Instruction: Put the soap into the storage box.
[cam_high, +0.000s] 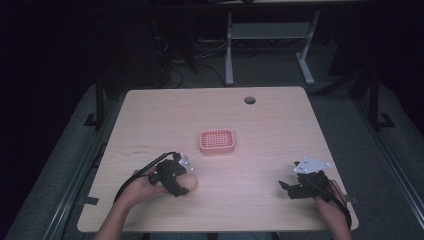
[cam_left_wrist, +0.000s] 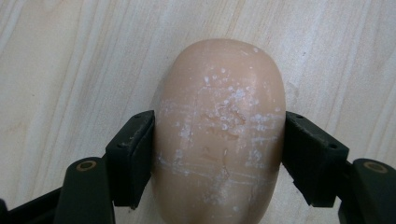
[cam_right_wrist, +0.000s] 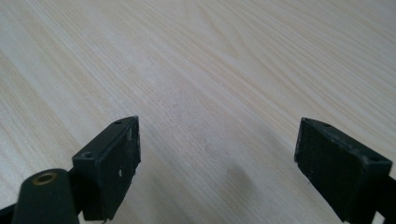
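Now clamping soap in left gripper just below-left of tray, likely for placing there; right gripper wide, idle.

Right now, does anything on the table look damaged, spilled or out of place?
Only the beige bar of soap between the left gripper jaws: its top is scuffed with scratch lines and white flecks. The pink soap dish sits square on the table, and the right gripper is open over bare wood.
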